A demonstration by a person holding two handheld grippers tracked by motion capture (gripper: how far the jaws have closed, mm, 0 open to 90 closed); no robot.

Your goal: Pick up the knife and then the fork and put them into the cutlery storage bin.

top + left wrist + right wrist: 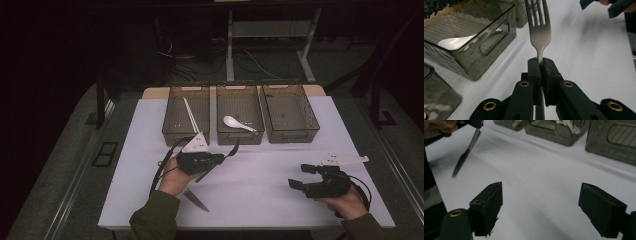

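A lab or test room is suggested by a white table (280, 200) set in a dark room, desk legs (230, 45) and loose cables (250, 62) behind it.

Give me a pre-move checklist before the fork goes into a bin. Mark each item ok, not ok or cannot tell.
1. Left tongs shut on the fork at its neck: ok.
2. Fork lifted off the white table, tines pointing toward the bins: ok.
3. Right-hand bin free for the fork: looks empty, ok.
4. Middle bin holds the white spoon, left-hand bin the chopsticks; neither suits the fork: ok.
5. Right tongs open, holding nothing, off to the side: ok.
6. Grip firm enough not to let the fork swing: cannot tell.
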